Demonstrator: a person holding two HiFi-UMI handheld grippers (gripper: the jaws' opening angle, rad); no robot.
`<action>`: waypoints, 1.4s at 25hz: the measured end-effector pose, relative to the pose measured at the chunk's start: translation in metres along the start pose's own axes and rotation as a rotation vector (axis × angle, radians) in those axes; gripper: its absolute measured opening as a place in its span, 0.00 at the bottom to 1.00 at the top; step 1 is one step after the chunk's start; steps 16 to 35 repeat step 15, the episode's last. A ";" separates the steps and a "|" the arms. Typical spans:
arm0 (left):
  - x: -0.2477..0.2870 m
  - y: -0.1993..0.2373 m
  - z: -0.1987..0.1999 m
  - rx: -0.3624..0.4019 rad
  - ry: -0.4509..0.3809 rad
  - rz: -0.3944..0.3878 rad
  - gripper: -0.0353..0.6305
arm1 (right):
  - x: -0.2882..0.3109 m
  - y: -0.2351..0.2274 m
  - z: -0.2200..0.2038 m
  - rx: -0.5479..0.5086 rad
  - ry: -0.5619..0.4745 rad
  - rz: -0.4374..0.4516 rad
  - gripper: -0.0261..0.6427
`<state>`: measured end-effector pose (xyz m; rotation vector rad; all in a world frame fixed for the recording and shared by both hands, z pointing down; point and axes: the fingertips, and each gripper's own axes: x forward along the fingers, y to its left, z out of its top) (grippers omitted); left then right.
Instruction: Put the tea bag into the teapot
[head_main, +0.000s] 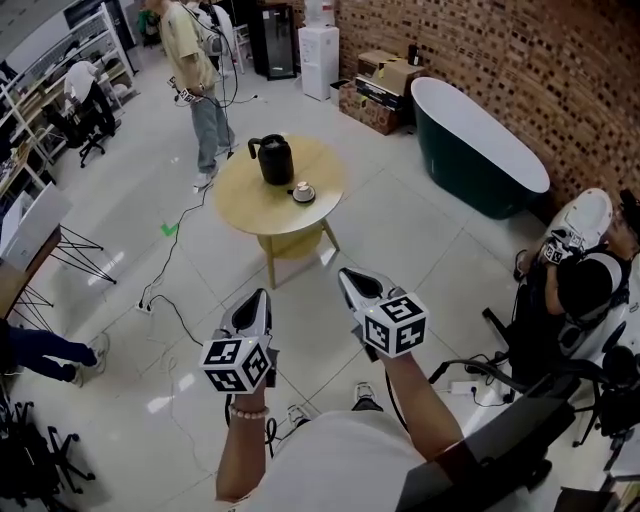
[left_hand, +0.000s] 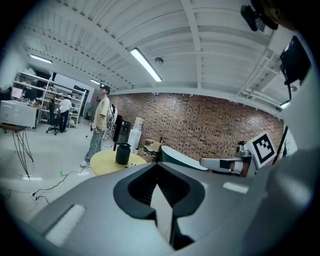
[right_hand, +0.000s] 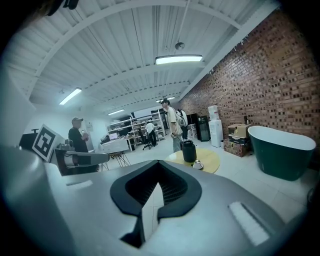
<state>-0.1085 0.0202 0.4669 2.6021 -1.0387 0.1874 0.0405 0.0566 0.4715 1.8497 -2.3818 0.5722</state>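
Nearest the camera, the person's two forearms reach forward over the pale tiled floor (head_main: 400, 230), each hand holding a grey two-jaw gripper with a black-and-white marker cube. The left gripper (head_main: 262, 296) has its jaws together at the tips with nothing between them, and the right gripper (head_main: 347, 273) is likewise pressed closed and empty; both point towards the far middle of the room, side by side but apart. Beyond them, a black cable (head_main: 175, 262) trails across the floor on the left, past a small green tape mark (head_main: 169, 229). Farther on stands the round yellow wooden worktop (head_main: 262, 205), well apart from both grippers. On it sits the black teapot (head_main: 274, 160) with its handle to the left, and just beside it, to the right and nearer, a small white dish (head_main: 303, 193) holding something brownish; whether that is the tea bag is too small to tell. Behind the worktop on the left stands a person in a beige shirt and grey trousers (head_main: 198, 75). On the far right a dark green bathtub with a white rim (head_main: 478, 150) lies along the red brick wall (head_main: 480, 50).
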 end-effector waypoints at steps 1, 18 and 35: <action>0.001 -0.001 0.000 0.001 -0.001 0.001 0.07 | -0.001 -0.001 0.000 0.000 -0.001 0.001 0.04; -0.001 -0.010 -0.001 -0.002 -0.012 0.020 0.07 | 0.001 -0.005 0.003 -0.007 -0.006 0.031 0.04; -0.001 -0.010 -0.001 -0.002 -0.012 0.020 0.07 | 0.001 -0.005 0.003 -0.007 -0.006 0.031 0.04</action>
